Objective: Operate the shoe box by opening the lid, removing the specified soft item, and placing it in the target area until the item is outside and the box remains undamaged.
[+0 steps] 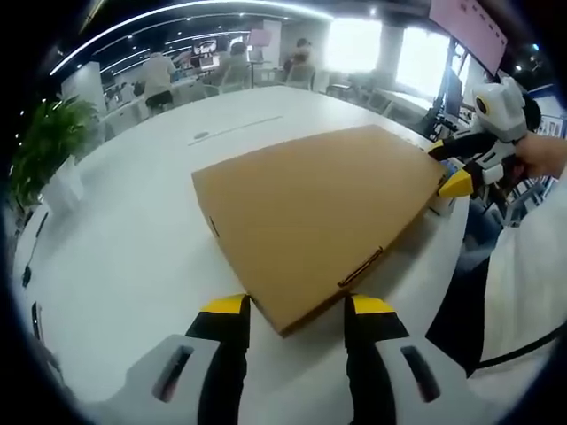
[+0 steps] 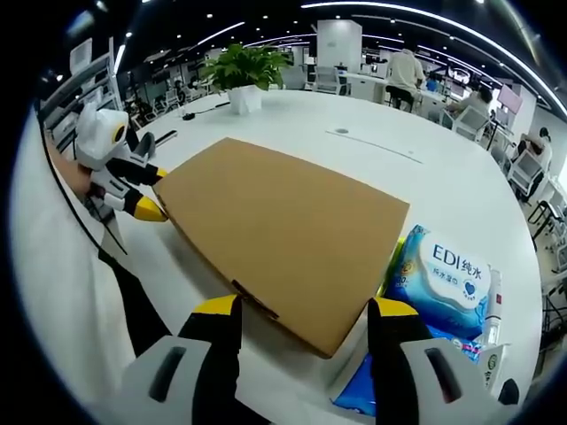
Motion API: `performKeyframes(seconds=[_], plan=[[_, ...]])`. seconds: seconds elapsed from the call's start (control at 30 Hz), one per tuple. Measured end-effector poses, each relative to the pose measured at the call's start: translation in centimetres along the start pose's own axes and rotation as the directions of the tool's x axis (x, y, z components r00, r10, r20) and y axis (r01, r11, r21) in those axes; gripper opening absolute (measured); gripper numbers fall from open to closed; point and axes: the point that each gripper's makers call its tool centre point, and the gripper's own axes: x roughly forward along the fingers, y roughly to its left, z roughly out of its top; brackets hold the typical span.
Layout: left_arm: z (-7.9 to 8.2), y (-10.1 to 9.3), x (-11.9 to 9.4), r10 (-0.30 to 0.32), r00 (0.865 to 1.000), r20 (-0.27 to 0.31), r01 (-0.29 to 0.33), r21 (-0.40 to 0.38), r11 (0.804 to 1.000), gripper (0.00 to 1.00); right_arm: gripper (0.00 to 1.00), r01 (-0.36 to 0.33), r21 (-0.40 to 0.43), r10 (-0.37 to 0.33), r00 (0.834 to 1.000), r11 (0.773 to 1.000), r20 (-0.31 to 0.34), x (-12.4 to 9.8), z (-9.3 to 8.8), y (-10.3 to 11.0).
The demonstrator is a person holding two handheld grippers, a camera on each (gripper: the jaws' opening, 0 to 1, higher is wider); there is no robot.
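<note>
A flat brown cardboard shoe box lid [image 1: 310, 212] lies on the white table [image 1: 133, 248]. My left gripper [image 1: 299, 310] is open, its yellow-tipped jaws straddling the near corner of the lid. My right gripper [image 1: 449, 168] comes in at the lid's far right corner. In the right gripper view the lid [image 2: 283, 230] fills the middle, and my right gripper [image 2: 303, 310] is open around its near edge. My left gripper [image 2: 152, 192] stands at the lid's left corner. A blue wet-wipes pack [image 2: 447, 274] shows past the lid's right edge, partly hidden under it.
A white tube [image 2: 493, 310] lies beside the wipes pack. A potted plant [image 2: 244, 75] stands at the table's far end. People sit at desks [image 1: 159, 75] in the background. The person's white sleeve [image 2: 62, 292] is close to the table edge.
</note>
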Motion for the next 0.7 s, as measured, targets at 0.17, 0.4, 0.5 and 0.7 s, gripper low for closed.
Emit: performKeyframes(seconds=[0.17,0.4,0.5,0.7], plan=[[0.3,-0.4,-0.5,0.017,1.000,0.019,-0.017,0.031,0.999,0.46,0.56,0.001,0.021,0.000,1.000,1.000,-0.013,-0.1,-0.1,0.1],[-0.3,-1.1,-1.4,-0.045,0.999,0.018,0.045,-0.017,0.999,0.45,0.53,0.010,-0.018,-0.011,1.000,1.000,-0.028,-1.1,-0.5,0.2],[0.1,-0.5,-2.2,-0.046,0.997,0.058,0.050,-0.056,0.997,0.44,0.52,0.024,-0.108,-0.030,0.998,0.994,-0.057,-1.8,-0.9,-0.5],[1.3,-0.3,-3.0,-0.050,0.994,0.098,0.055,-0.043,0.998,0.47,0.51,-0.009,-0.060,0.008,1.000,0.998,-0.017,-3.3,0.3,-1.1]])
